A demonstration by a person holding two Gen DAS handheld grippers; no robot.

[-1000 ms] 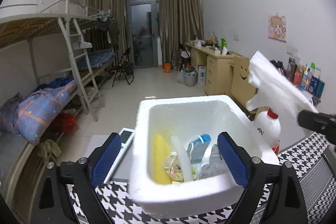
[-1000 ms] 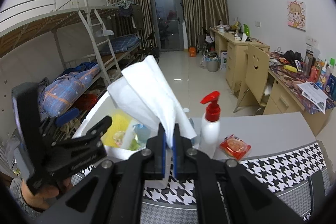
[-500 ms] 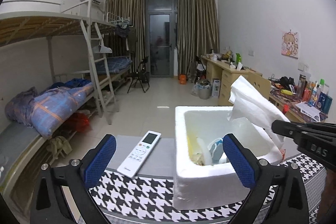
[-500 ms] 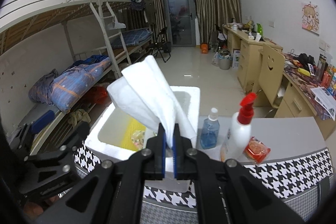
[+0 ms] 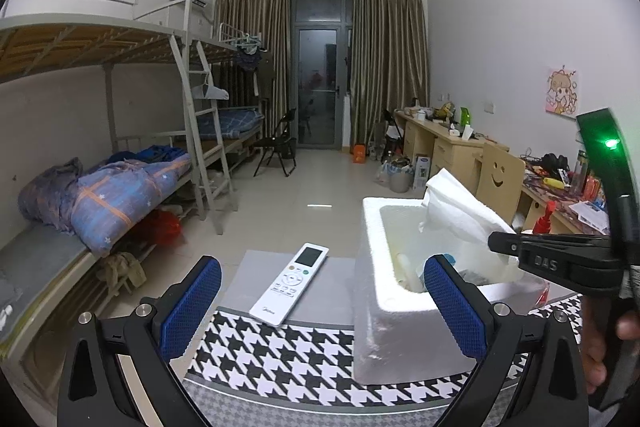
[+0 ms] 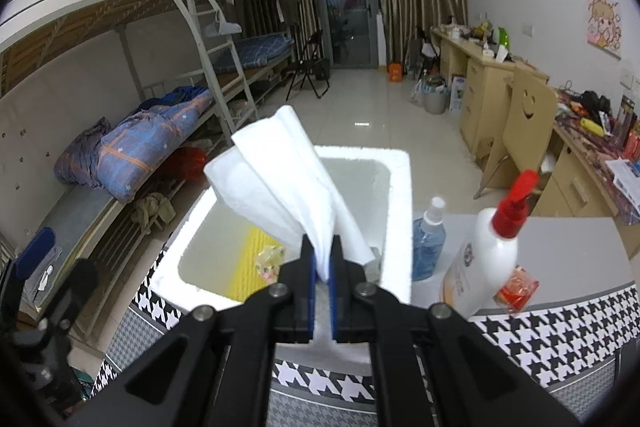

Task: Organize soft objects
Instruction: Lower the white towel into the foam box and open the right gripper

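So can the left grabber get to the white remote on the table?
Probably yes. The left gripper is open and holds nothing, and the remote lies flat on the table just ahead between its fingers, with nothing on top of it. The foam box sits off to the right, clear of it.

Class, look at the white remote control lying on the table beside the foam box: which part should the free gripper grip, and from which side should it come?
Probably the remote control across its narrow width near the middle, coming from above. It lies flat, long and thin, with bare table on its left and the foam box apart on its right. The left gripper is open and empty.
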